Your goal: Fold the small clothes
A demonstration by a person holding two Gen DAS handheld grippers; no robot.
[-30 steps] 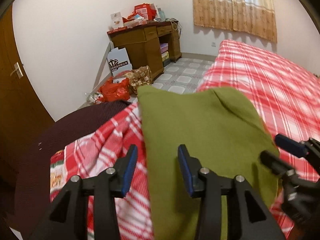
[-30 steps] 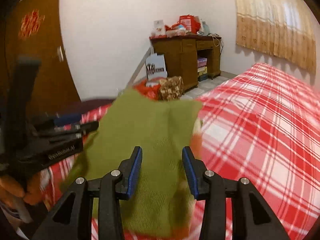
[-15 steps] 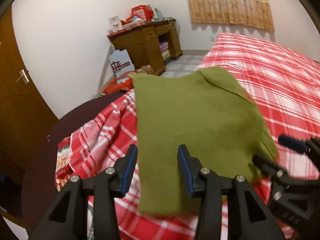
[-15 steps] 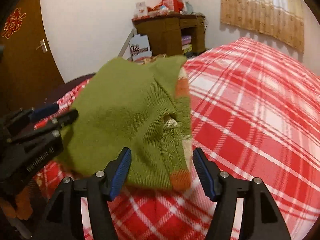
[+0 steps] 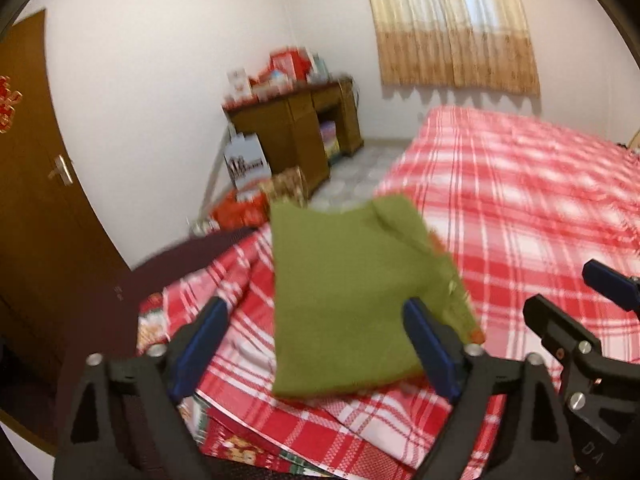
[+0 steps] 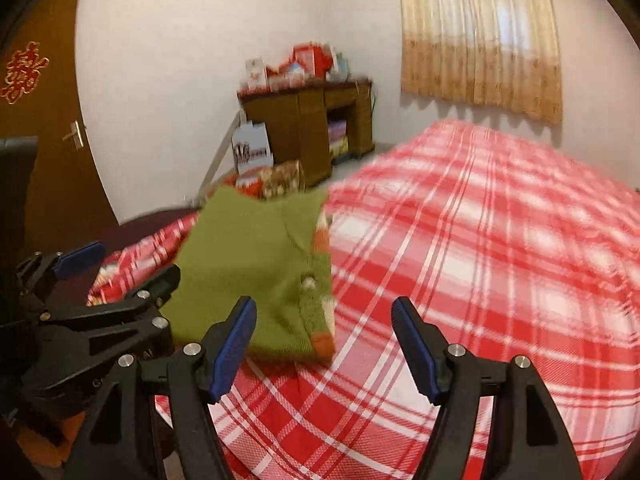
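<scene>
From the right wrist view, the right gripper (image 6: pixel 324 338) hangs above the red plaid bedspread (image 6: pixel 500 264) with its blue-padded jaws opening and nothing gripped between them; only the near corner of the folded green sweater (image 6: pixel 256 264) shows in the gap beside the left pad. The sweater lies flat on the bedspread near the bed's left edge, with orange and white trim along its right side. At the left edge of the view the left gripper (image 6: pixel 124 266) hovers just beside the sweater, jaws spread, while a brown desk (image 6: pixel 308 128) piled with boxes, a curtain (image 6: pixel 480 36) and a dark door (image 6: pixel 48 128) stand behind.
</scene>
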